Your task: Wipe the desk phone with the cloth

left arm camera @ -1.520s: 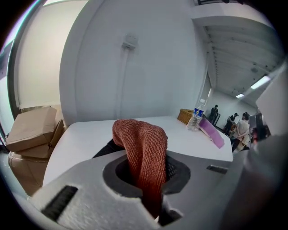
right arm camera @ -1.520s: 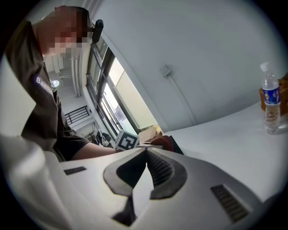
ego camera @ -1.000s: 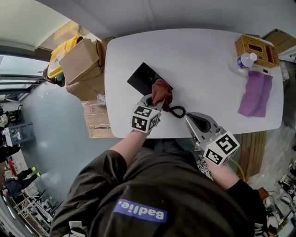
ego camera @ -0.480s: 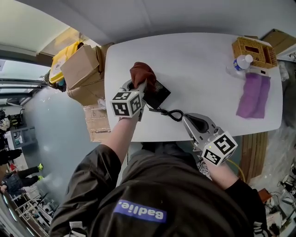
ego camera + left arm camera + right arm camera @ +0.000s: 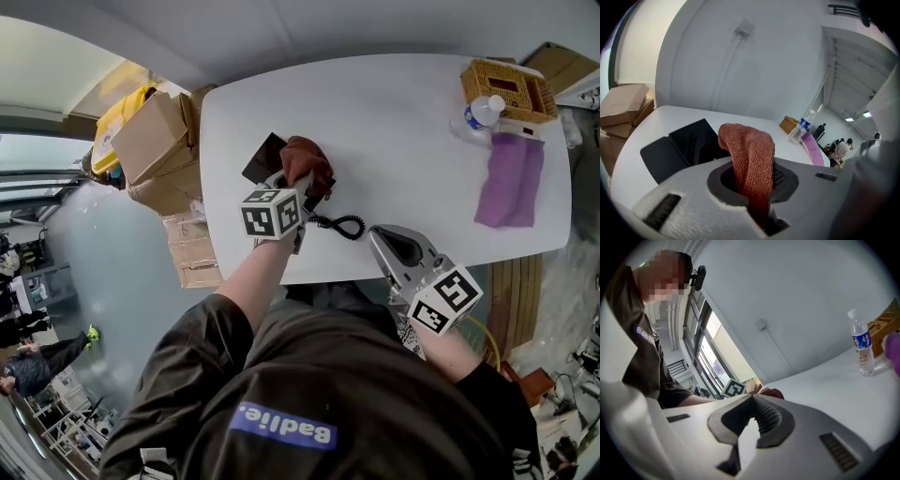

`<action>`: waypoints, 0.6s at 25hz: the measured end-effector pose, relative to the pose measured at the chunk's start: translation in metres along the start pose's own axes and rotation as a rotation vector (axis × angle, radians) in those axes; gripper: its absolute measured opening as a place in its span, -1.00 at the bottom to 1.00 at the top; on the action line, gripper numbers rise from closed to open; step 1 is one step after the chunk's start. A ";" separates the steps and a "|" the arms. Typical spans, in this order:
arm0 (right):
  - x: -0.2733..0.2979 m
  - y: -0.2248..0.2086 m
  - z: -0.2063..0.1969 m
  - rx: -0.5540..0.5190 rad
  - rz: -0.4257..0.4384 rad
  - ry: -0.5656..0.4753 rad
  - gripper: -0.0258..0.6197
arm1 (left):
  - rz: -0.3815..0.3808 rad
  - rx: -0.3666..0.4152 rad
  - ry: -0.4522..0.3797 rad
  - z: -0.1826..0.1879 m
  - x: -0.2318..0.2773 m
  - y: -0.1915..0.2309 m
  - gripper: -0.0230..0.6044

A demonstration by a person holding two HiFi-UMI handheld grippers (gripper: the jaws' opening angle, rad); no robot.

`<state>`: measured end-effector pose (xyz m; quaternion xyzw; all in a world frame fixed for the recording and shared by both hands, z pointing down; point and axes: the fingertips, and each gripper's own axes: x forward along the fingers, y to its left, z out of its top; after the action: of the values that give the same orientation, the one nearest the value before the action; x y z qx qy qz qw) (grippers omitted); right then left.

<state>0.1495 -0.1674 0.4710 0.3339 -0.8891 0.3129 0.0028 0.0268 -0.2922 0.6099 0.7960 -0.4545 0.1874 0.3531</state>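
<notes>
Wiping looks under way: the left hand-held gripper pinches the reddish cloth over the black desk phone at the frame's upper left, the right hand-held gripper sits closed and empty, and the next move is probably another pass across the phone.

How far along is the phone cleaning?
The cloth is already picked up: the left gripper is shut on it. In hand: it is held over the desk phone at the table's left end, mid-wipe by the look of it. The right gripper is shut and empty. How much remains unwiped, the pictures cannot show.
</notes>
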 end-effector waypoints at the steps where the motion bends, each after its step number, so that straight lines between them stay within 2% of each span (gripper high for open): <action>1: -0.001 0.000 0.000 0.001 -0.001 -0.002 -0.83 | -0.011 -0.001 0.015 -0.007 0.002 -0.005 -0.76; 10: -0.014 0.010 -0.013 0.029 -0.025 0.004 -0.83 | -0.102 0.020 0.109 -0.053 0.007 -0.042 -0.76; 15: -0.016 0.026 -0.012 -0.003 -0.052 -0.006 -0.83 | -0.169 0.060 0.110 -0.062 -0.003 -0.061 -0.76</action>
<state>0.1442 -0.1361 0.4623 0.3578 -0.8806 0.3106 0.0088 0.0788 -0.2244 0.6256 0.8302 -0.3597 0.2139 0.3683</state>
